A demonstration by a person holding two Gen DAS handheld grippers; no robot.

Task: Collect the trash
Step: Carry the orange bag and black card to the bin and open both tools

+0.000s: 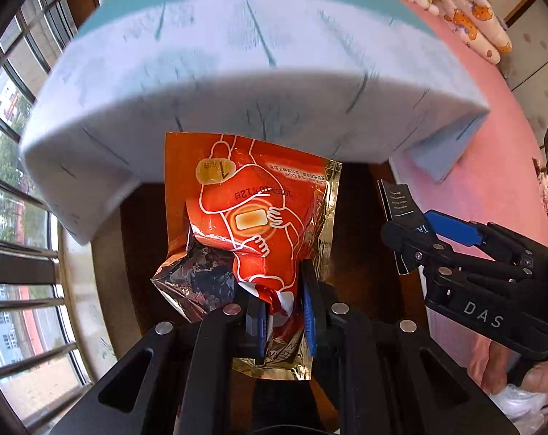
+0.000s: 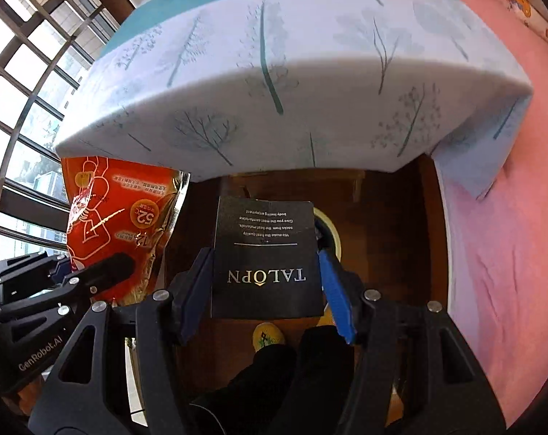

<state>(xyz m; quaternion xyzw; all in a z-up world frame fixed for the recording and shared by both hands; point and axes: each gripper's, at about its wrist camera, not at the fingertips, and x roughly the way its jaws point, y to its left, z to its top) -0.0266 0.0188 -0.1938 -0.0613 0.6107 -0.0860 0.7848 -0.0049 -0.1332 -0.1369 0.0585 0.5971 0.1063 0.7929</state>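
- Left claw [image 1: 284,322] clamps tight on the orange foil packet [image 1: 259,217], blue pads [image 1: 309,320] pinching its lower end.
- Right claw [image 2: 266,282] grips the black card [image 2: 264,259] by both side edges.
- Both claws hang side by side, pointing the same way.

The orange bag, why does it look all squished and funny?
The orange bag is crumpled and torn open near the bottom, its silver lining bulging out left of the left gripper pinching it. The black card in the right gripper looks flat and undamaged.
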